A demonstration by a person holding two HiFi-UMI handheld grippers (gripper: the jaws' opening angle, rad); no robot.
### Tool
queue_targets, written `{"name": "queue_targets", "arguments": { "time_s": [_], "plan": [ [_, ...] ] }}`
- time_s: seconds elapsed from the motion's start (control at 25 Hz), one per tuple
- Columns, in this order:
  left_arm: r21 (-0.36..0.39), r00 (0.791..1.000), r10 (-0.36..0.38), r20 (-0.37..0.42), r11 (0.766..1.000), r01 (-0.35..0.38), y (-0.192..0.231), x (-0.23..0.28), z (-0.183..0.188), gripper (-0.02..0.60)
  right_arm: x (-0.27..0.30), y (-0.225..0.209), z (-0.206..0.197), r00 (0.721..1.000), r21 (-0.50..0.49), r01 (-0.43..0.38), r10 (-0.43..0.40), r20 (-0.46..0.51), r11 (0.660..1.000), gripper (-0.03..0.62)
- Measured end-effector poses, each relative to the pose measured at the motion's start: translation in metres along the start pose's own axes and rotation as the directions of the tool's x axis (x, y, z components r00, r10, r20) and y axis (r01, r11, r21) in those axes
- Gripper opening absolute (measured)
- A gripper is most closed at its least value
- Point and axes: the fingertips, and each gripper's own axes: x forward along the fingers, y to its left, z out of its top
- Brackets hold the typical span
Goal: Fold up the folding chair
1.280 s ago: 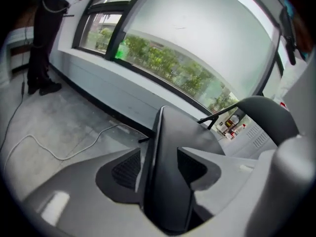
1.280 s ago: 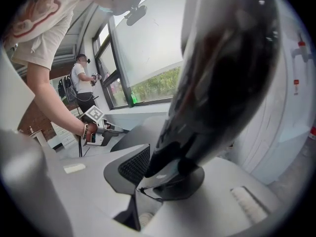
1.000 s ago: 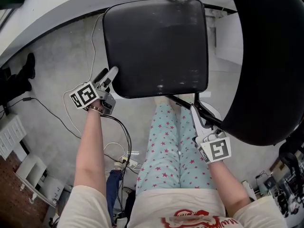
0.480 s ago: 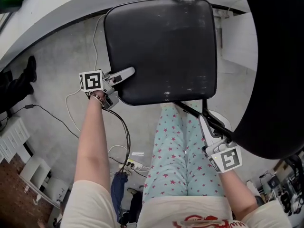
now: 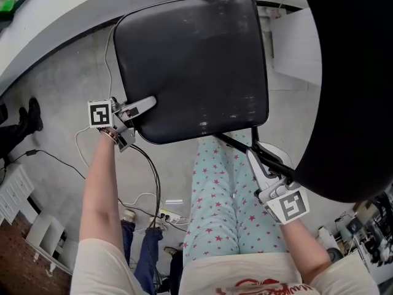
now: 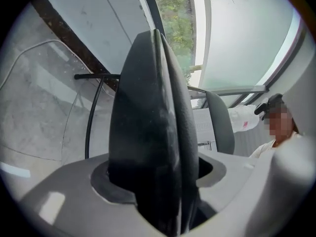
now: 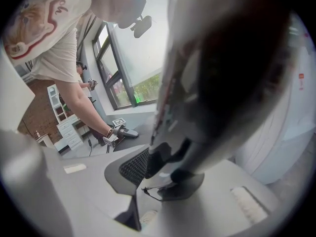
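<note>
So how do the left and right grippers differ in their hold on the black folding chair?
The left gripper clamps the left edge of the black padded seat; the right gripper clamps a thin black frame bar near the seat's right corner. The left gripper points sideways in the head view, the right gripper upward. Both are shut.

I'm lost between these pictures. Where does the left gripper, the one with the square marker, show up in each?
Head view: left gripper at middle left, clamped on the black seat's left edge.
Left gripper view: its own pale jaws fill the bottom, the seat edge-on between them.
Right gripper view: small, left of centre, beyond the blurred chair frame.
Shared landmark: the black seat it grips.
</note>
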Motion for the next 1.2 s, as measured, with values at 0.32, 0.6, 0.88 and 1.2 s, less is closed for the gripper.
{"name": "queue_targets", "arguments": {
  "time_s": [0.32, 0.6, 0.88, 1.2],
  "plan": [
    [0.01, 0.999, -0.033, 0.013, 0.999, 0.033, -0.058, 0.01, -0.003, 0.249, -0.017, -0.014, 0.004, 0.997, 0.006, 0.075, -0.075, -0.017, 0.997, 0.071],
    [0.04, 0.989, 0.143, 0.028, 0.989, -0.144, -0.129, 0.049, -0.01, 0.233, -0.048, -0.029, 0.031, 0.993, -0.048, 0.119, -0.119, 0.005, 0.992, 0.063],
    [0.08, 0.983, 0.18, 0.047, 0.98, -0.183, -0.199, 0.091, -0.007, 0.211, -0.064, -0.051, 0.051, 0.981, -0.011, 0.185, -0.184, 0.064, 0.983, 0.043],
    [0.087, 0.949, 0.31, 0.065, 0.945, -0.315, -0.268, 0.144, -0.015, 0.181, -0.094, -0.072, 0.073, 0.963, 0.021, 0.26, -0.261, 0.071, 0.965, 0.035]
  ]
}}
